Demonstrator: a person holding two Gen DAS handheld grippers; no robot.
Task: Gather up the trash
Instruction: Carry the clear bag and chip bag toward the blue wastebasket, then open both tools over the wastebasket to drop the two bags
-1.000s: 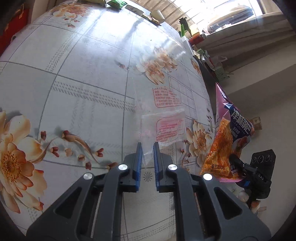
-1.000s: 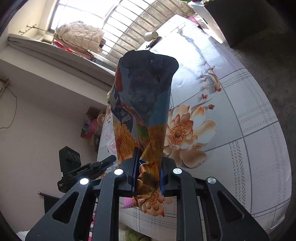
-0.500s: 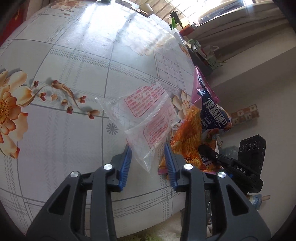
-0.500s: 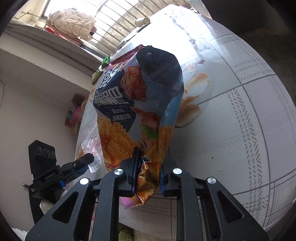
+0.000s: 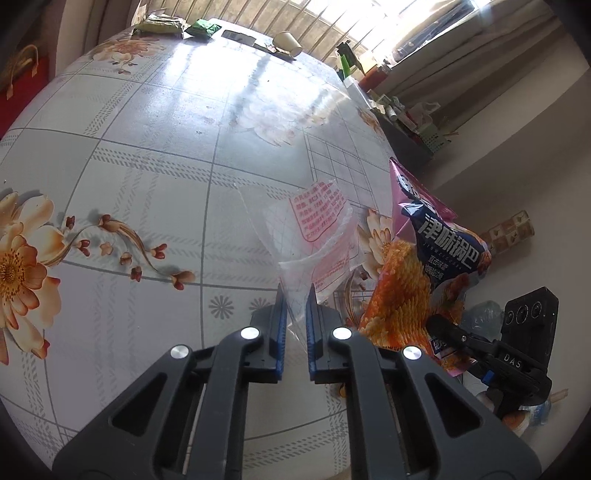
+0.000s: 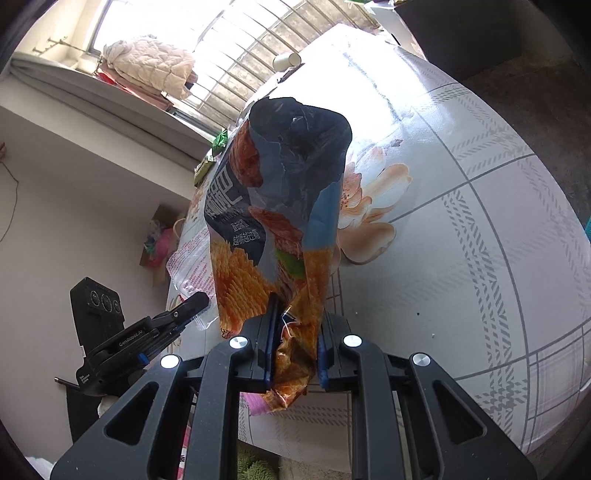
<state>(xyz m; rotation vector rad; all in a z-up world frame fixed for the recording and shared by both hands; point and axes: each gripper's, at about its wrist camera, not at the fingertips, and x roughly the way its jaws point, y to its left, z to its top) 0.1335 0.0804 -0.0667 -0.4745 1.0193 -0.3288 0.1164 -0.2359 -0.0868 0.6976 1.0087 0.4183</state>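
Observation:
My left gripper (image 5: 295, 295) is shut on the corner of a clear plastic wrapper (image 5: 314, 229) with red print, which lifts off the floral table (image 5: 147, 184). My right gripper (image 6: 294, 321) is shut on the bottom of an open orange and dark blue chip bag (image 6: 280, 206), held upright with its mouth up. The bag also shows in the left wrist view (image 5: 424, 266), just right of the wrapper. The wrapper shows in the right wrist view (image 6: 188, 258), left of the bag, with the left gripper (image 6: 192, 301) on it.
At the table's far end lie a paper cup (image 5: 288, 40), a green packet (image 5: 203, 27), a flat olive packet (image 5: 159, 26) and a dark card (image 5: 238, 36). Cluttered shelves (image 5: 406, 114) stand by the window. A rug (image 6: 255, 465) lies below the table's near edge.
My left gripper was open around the wrapper half a second ago and has shut on it. The chip bag has swung back upright in my right gripper.

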